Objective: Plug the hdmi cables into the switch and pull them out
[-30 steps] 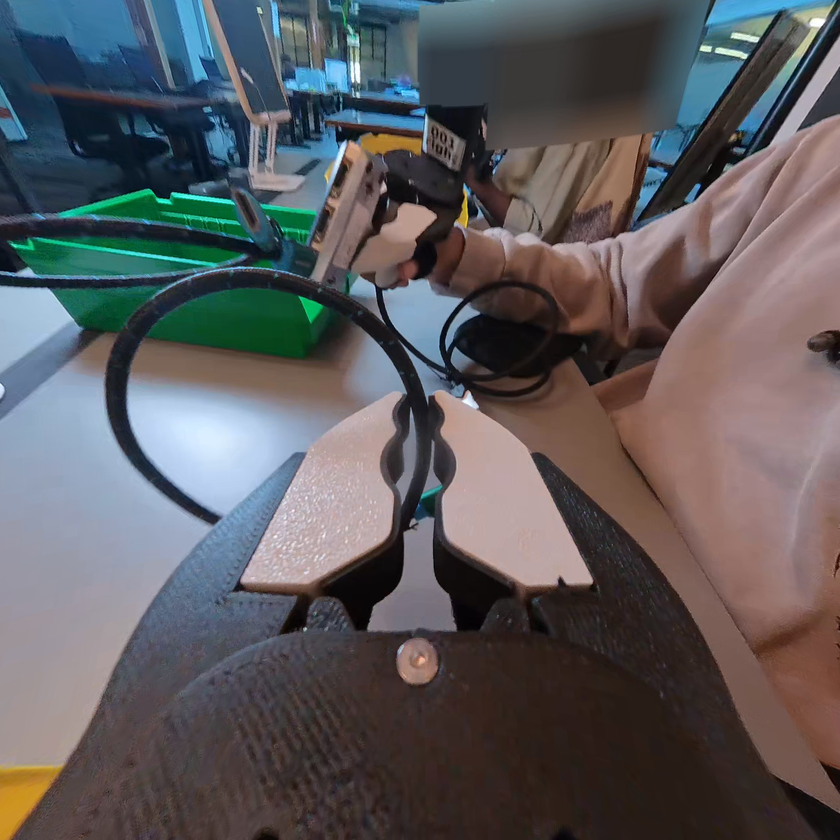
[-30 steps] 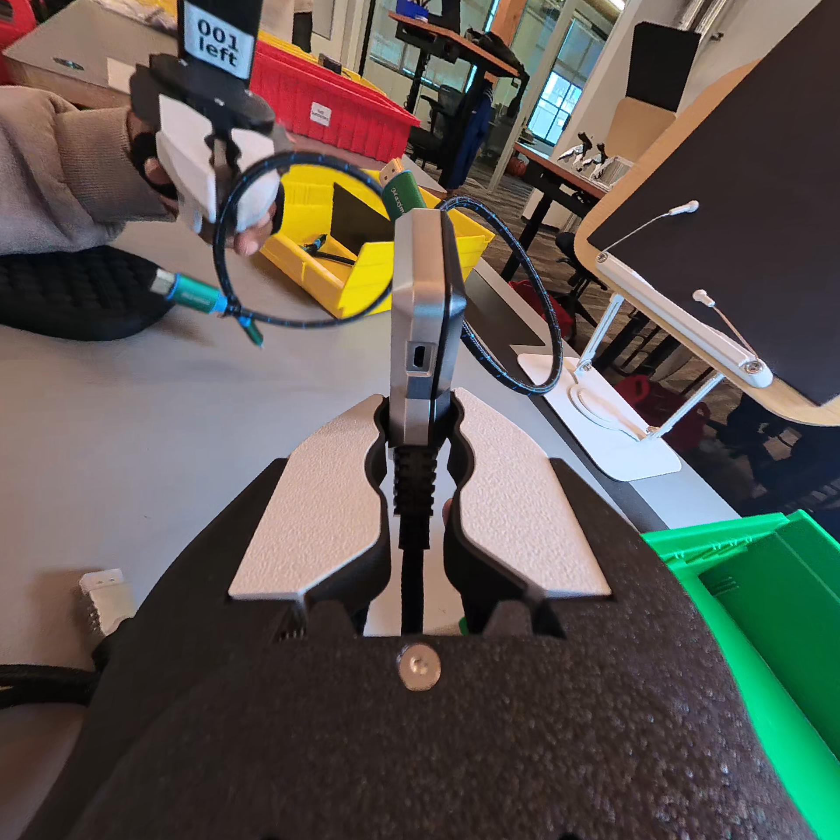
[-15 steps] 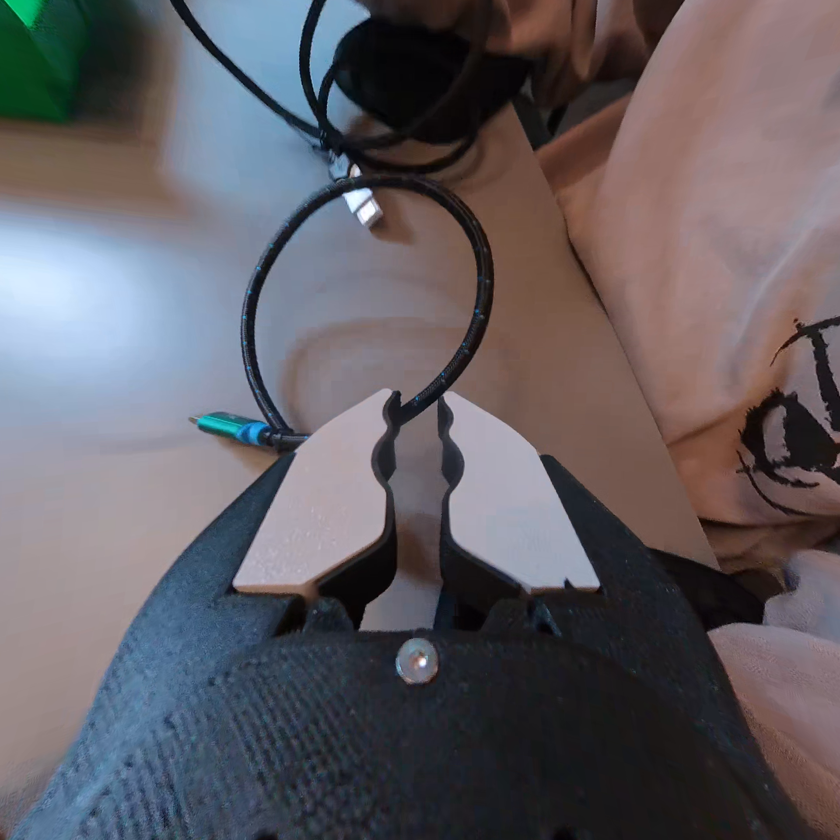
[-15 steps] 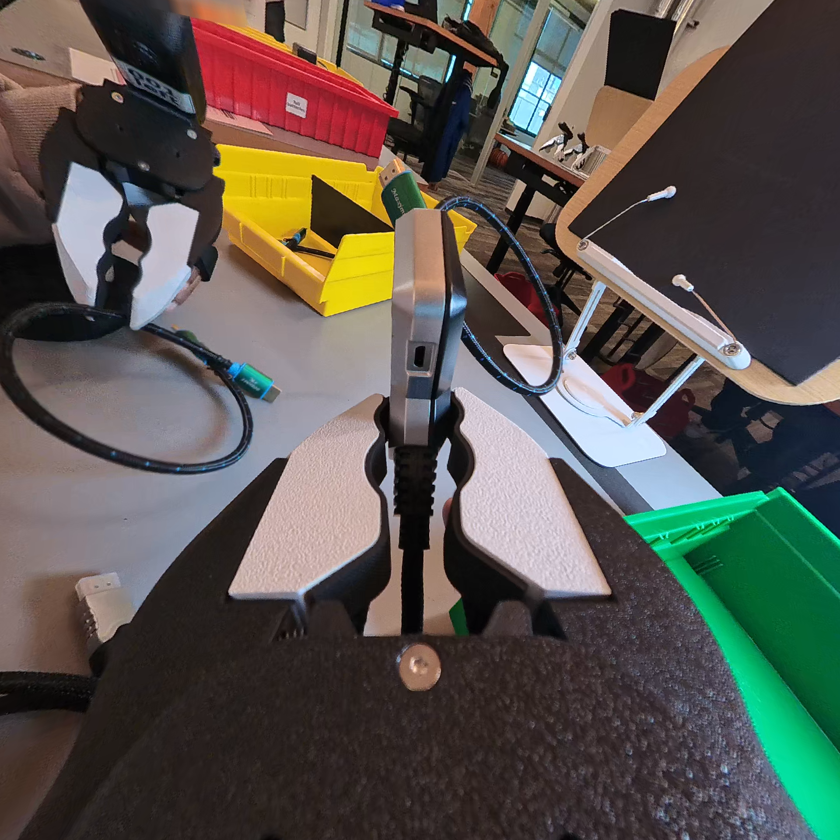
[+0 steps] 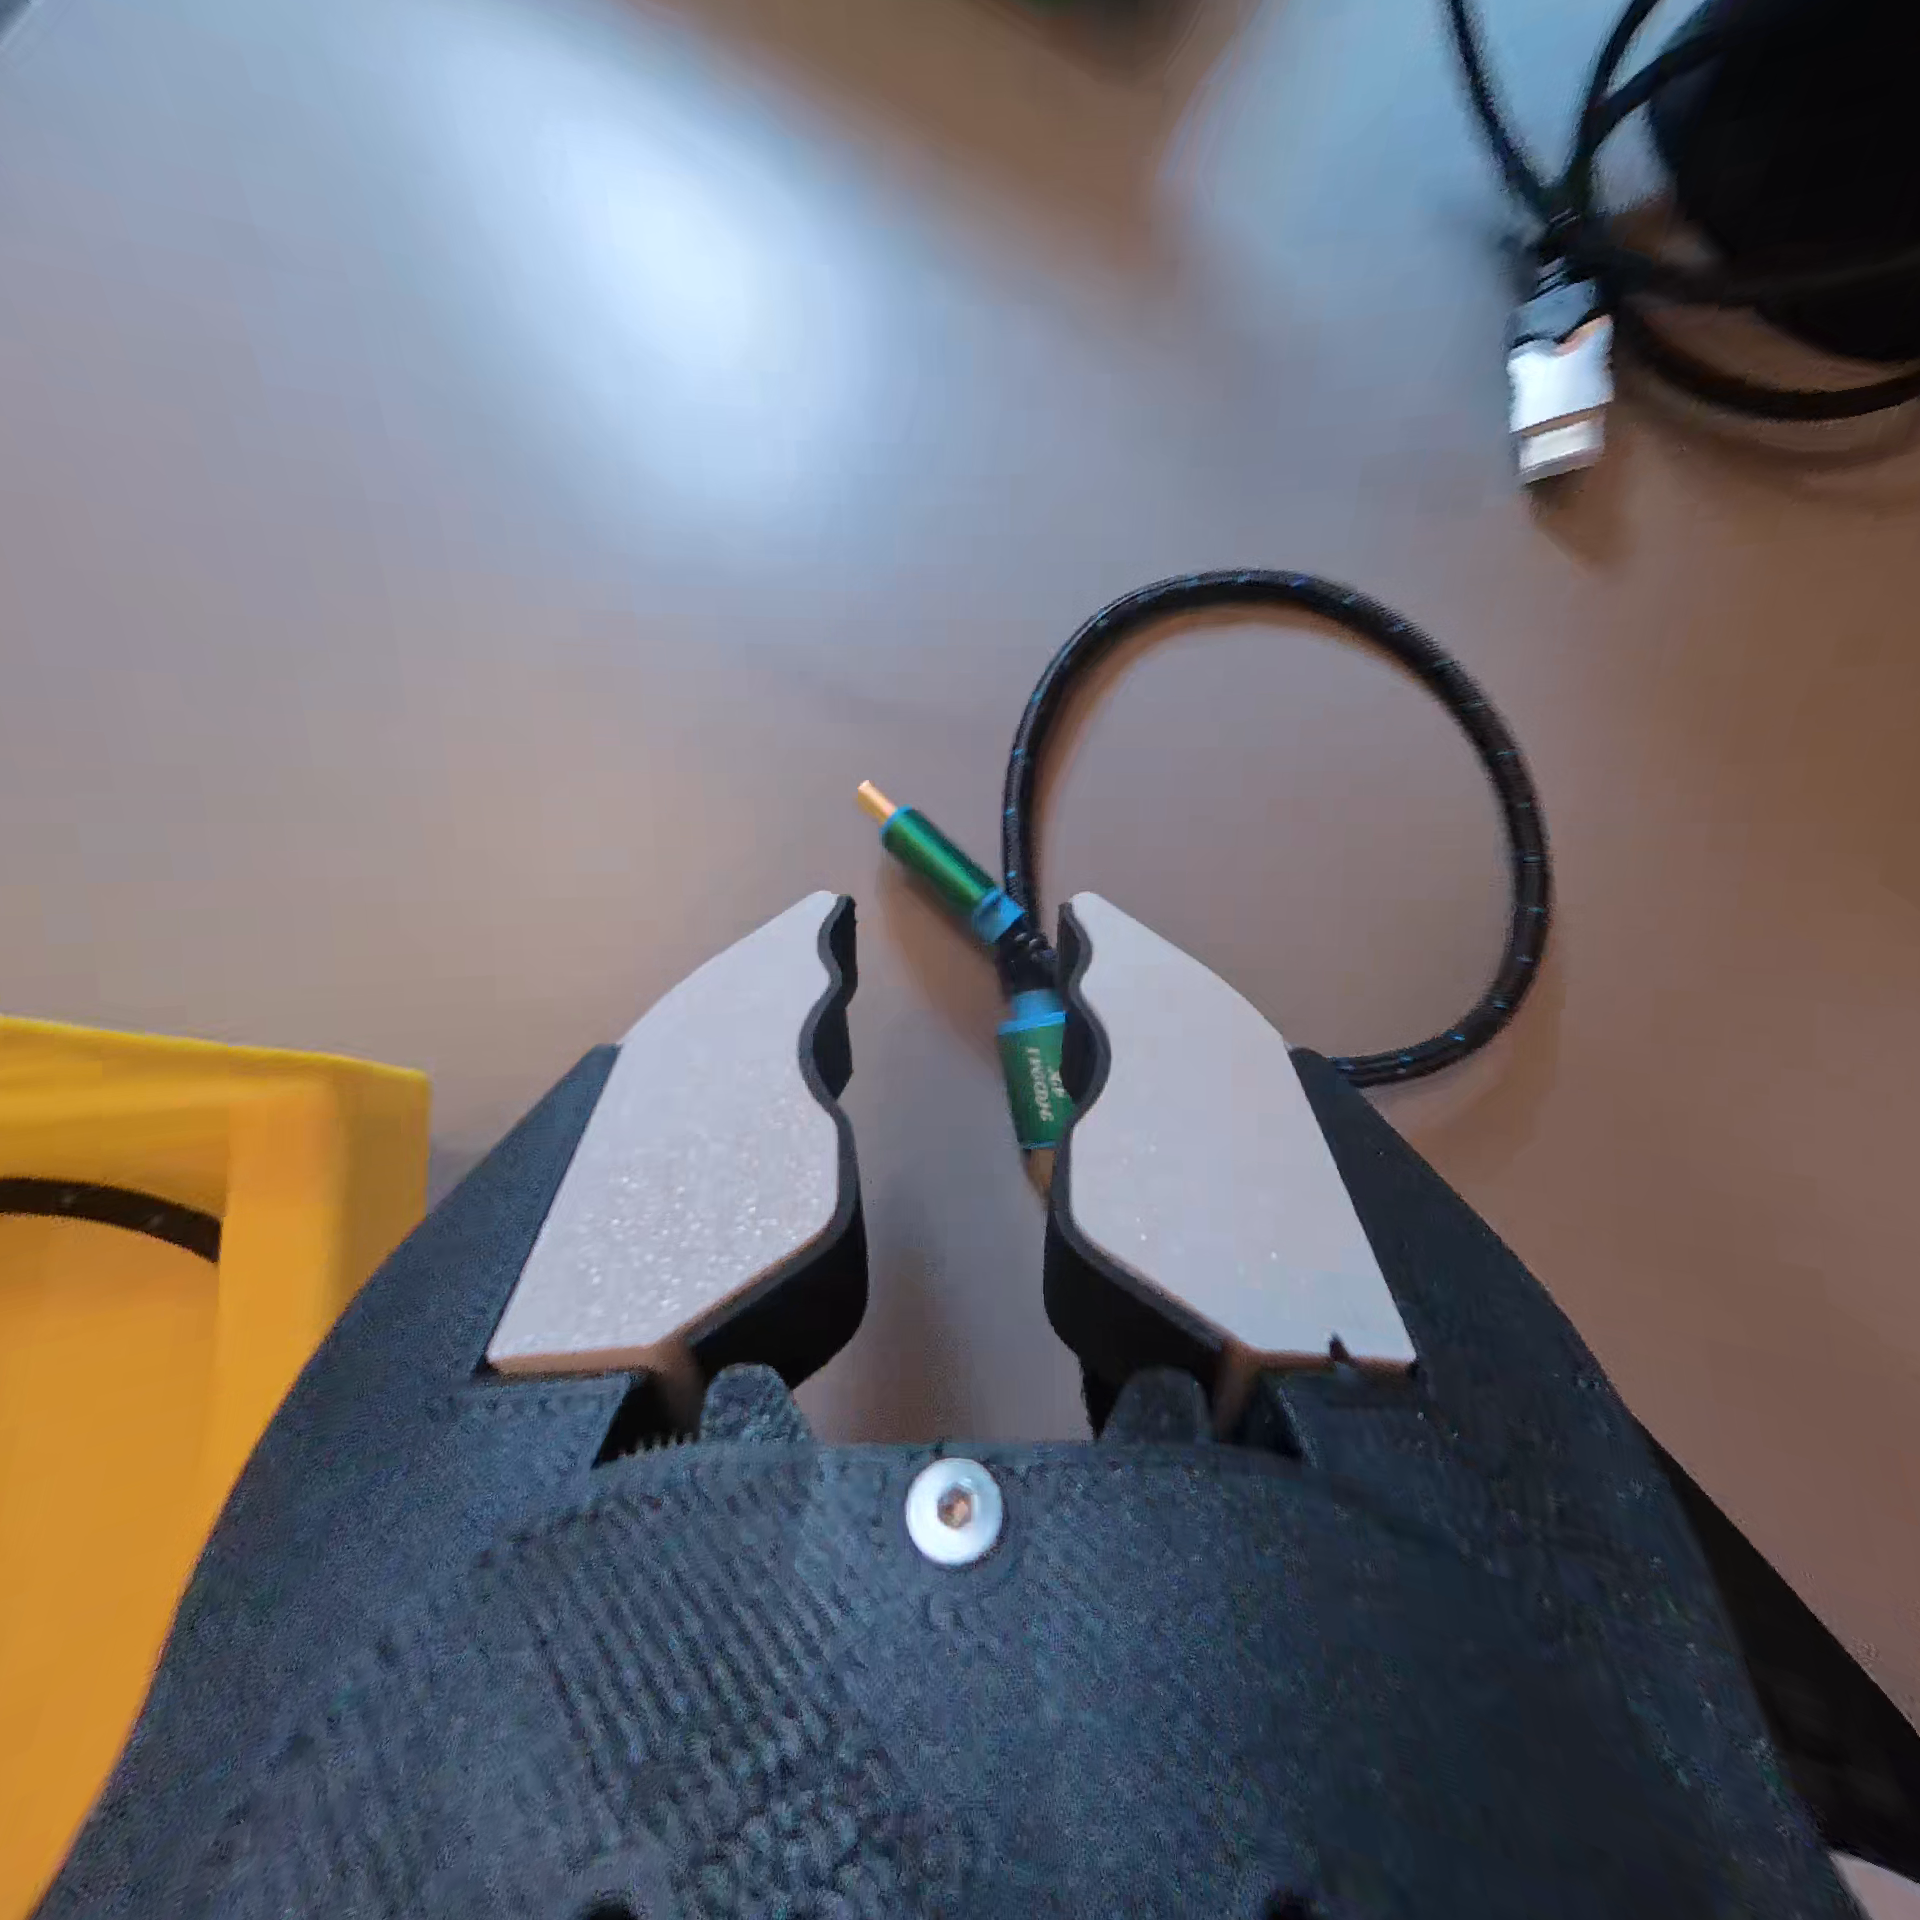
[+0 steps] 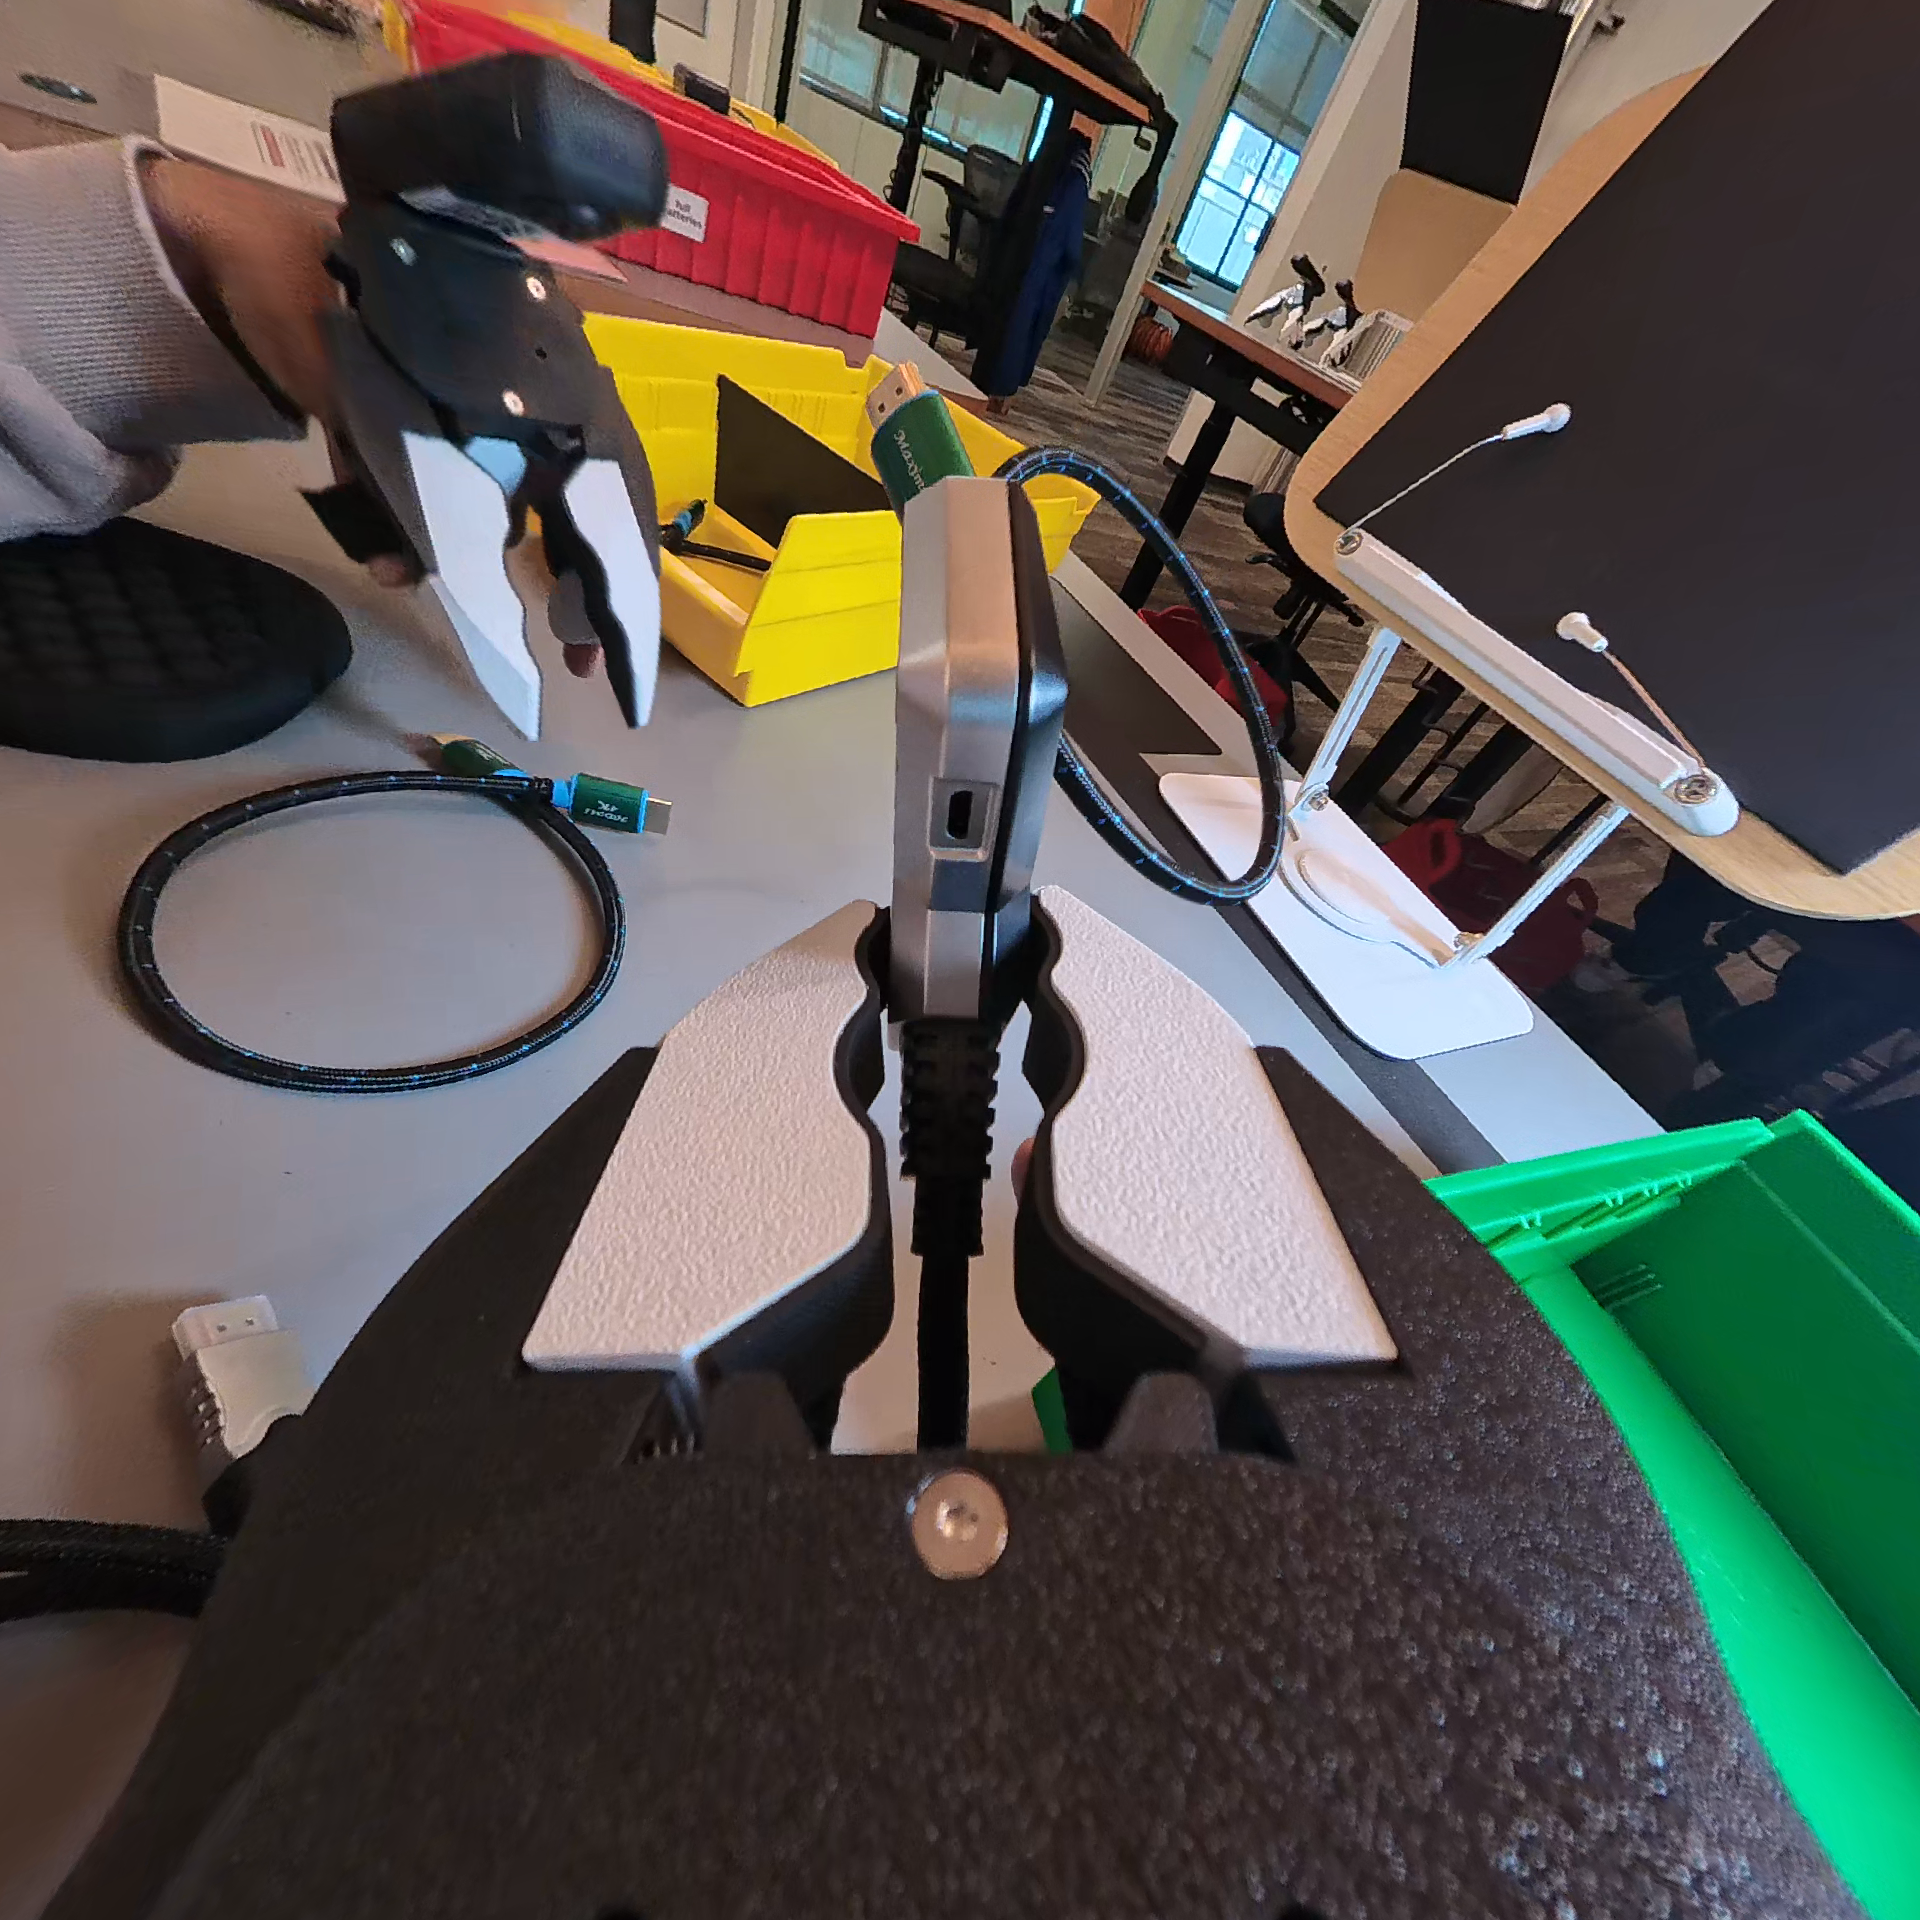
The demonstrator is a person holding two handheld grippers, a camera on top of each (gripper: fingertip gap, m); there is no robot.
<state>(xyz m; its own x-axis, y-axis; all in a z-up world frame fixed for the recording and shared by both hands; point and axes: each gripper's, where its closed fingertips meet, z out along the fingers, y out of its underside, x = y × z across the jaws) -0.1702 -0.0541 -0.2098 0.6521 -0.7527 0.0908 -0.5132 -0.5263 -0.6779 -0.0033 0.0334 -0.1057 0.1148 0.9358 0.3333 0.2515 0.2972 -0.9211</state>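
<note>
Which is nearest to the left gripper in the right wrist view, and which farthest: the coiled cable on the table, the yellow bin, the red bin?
From the left gripper:
1. Coiled cable, on the table just below its fingers.
2. Yellow bin, behind it.
3. Red bin, farther back.

Open office: desks (image 6: 1049, 94), parts bins (image 6: 748, 218), chairs (image 6: 940, 281).
</note>
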